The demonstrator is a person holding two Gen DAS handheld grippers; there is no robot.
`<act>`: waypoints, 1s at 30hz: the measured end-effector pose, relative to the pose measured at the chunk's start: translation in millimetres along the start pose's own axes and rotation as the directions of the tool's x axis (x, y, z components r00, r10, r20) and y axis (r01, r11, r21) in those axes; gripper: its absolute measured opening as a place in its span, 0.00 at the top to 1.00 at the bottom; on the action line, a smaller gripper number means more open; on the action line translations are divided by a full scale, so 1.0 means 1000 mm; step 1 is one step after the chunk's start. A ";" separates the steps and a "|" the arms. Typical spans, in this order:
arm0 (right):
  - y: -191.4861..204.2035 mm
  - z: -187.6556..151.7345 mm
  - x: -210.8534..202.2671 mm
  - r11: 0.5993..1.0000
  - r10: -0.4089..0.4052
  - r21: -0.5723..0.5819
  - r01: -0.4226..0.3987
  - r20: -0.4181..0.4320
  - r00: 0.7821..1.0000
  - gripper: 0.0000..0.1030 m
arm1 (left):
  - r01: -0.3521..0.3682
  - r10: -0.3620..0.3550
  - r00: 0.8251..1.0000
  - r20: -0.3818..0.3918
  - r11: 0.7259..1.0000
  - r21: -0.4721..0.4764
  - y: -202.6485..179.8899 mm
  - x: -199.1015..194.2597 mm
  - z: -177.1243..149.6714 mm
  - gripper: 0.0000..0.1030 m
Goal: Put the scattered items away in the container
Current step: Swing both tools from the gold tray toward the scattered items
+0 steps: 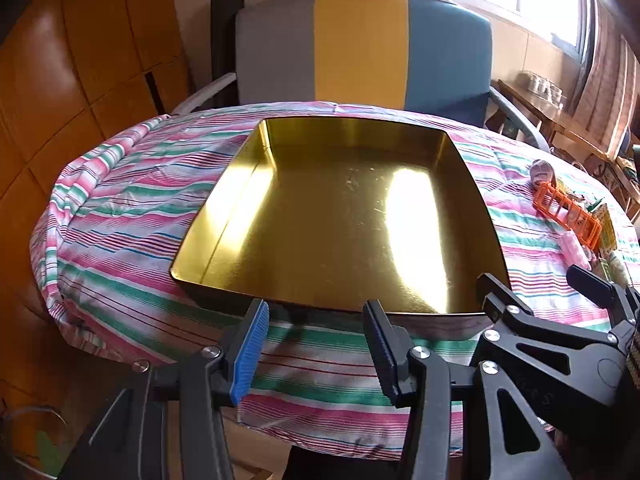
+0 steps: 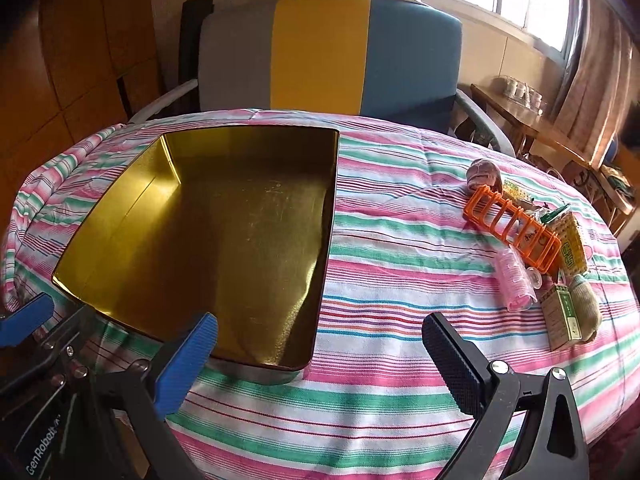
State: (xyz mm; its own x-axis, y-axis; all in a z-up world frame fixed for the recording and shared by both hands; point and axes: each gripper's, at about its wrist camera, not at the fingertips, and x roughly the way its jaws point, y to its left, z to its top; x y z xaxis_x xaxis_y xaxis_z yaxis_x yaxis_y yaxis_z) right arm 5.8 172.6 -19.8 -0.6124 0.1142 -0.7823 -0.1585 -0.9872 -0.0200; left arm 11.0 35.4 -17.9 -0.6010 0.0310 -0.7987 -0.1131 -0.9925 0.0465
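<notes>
Nothing lies yet in the shallow gold metal tin (image 2: 224, 232); both tools, left tool (image 1: 316, 344) and right tool (image 2: 320, 364), gape empty, so the right should next reach toward two o'clock for the orange plastic rack (image 2: 512, 224) on the striped-cloth desk (image 2: 400, 272).

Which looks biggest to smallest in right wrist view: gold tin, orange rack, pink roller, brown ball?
1. Shiny gold rectangular metal tin
2. Orange plastic wire-style rack
3. Pink ribbed plastic roller
4. Brownish round ball, though it lies farthest from the camera, so its last place is unsure.

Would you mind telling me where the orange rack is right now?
The orange rack lies on the striped tablecloth at the right of both views, well right of the gold tin, amid the clutter between a brown ball and a pink roll.
</notes>
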 end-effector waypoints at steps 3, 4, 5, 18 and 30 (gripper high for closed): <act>-0.010 -0.004 0.001 1.000 0.001 0.013 -0.001 0.003 1.000 0.00 | 0.057 -0.057 0.998 -0.018 0.998 0.020 -0.010 0.002 -0.002 0.51; -0.016 -0.004 0.001 1.000 0.005 0.023 -0.005 0.004 1.000 0.00 | 0.072 -0.071 0.997 -0.024 0.997 0.031 -0.014 0.003 -0.003 0.51; -0.022 -0.004 0.001 0.999 0.008 0.034 -0.009 0.006 1.000 0.00 | 0.094 -0.093 0.995 -0.027 0.994 0.047 -0.018 0.002 -0.003 0.51; -0.213 -0.040 -0.004 0.942 0.036 0.333 -0.047 0.040 0.999 0.00 | 0.359 -0.356 0.932 -0.063 0.896 0.263 -0.089 -0.010 -0.002 0.48; -0.318 -0.005 0.001 0.854 0.123 0.484 -0.191 0.170 0.978 0.00 | 0.462 -0.421 0.886 -0.192 0.784 0.413 -0.170 0.006 -0.001 0.47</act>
State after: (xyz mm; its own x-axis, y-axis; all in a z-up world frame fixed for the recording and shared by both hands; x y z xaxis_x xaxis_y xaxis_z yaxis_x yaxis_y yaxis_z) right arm 59.6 485.6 -17.6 -0.7497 0.0097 -0.6617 -0.3932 -0.8107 0.4337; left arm 27.5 204.6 -31.2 -0.3329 0.4227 -0.8429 -0.6937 -0.7153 -0.0847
